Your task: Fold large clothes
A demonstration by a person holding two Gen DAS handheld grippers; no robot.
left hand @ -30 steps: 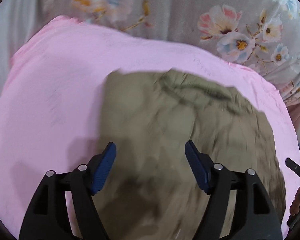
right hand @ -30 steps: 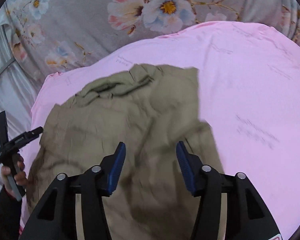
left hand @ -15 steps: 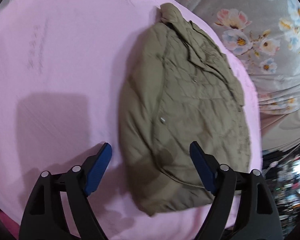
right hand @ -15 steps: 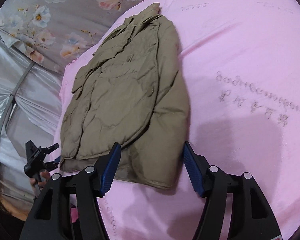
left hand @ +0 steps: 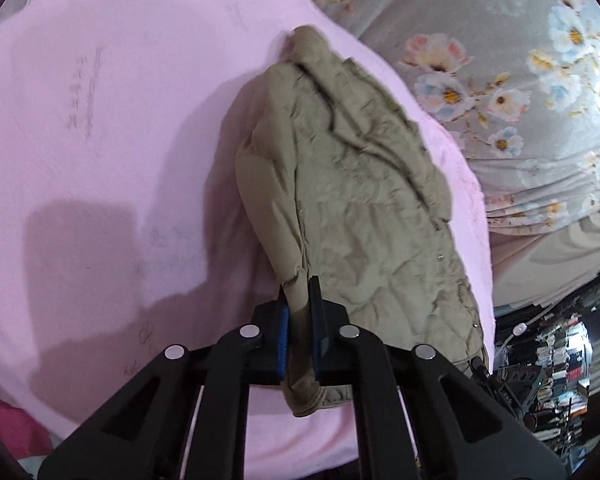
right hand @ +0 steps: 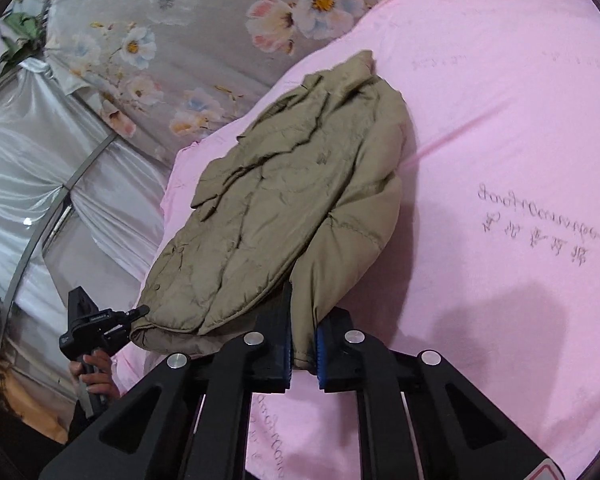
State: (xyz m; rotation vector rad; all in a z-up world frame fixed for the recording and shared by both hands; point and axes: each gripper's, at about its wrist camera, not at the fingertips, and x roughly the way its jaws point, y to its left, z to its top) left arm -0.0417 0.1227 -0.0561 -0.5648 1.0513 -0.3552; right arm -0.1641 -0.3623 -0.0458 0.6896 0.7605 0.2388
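Both tongs, left [left hand: 299, 322] and right [right hand: 302, 330], pinch the near hem of the olive quilted jacket [left hand: 364, 216], its length running straight ahead of them.

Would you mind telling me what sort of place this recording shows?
Probably a bedroom: the olive jacket lies on a pink bedsheet over a soft surface, with floral fabric behind. Cluttered shelves hint at a shop or storeroom instead.

Both wrist views look close along their jaws, sharing the jacket [left hand: 364, 208] [right hand: 284, 200] (opposite sides).
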